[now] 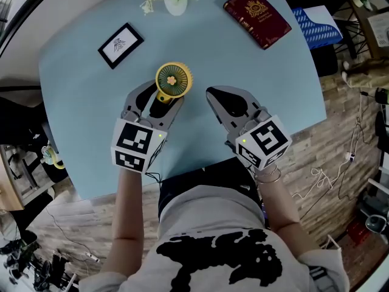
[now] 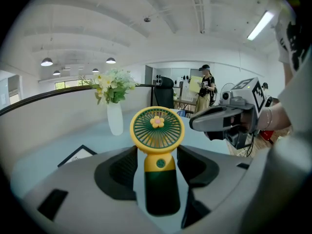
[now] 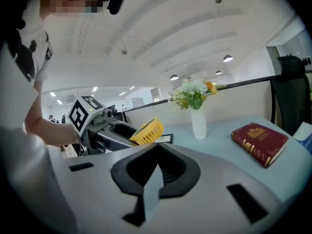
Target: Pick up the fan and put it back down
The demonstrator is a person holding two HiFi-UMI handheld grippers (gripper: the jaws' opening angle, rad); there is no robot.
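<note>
**Item: small yellow fan** [image 1: 174,81], round grille with a flower at its centre and a dark green handle.
- Location: between the two jaws of the left tongs [image 1: 157,101], grille just past the jaw tips and facing back towards the holder.
- Its foot appears to rest on the pale blue table [image 1: 79,102], though the tongs' body partly covers it.

**Left tongs:** jaws spread wide on either side of the handle. A strip of table shows on each side of it, so the pads do not look pressed home. Reads as not yet gripping.

**Right tongs** [image 1: 211,93]: jaws drawn together at the tips, nothing between them. They sit just beside the left tongs and off to the fan's side, taking no part.

**Other holdings:**
- Framed picture [image 1: 120,45], beyond the left tongs and outward.
- Vase of flowers [image 1: 175,3], well beyond the fan.
- Red book [image 1: 257,17], well beyond the right tongs.

**Progress, as judged:**
- Done: the reach, with the fan bracketed.
- Left to do: closing on the handle, the lift, and the setting down again.
</note>
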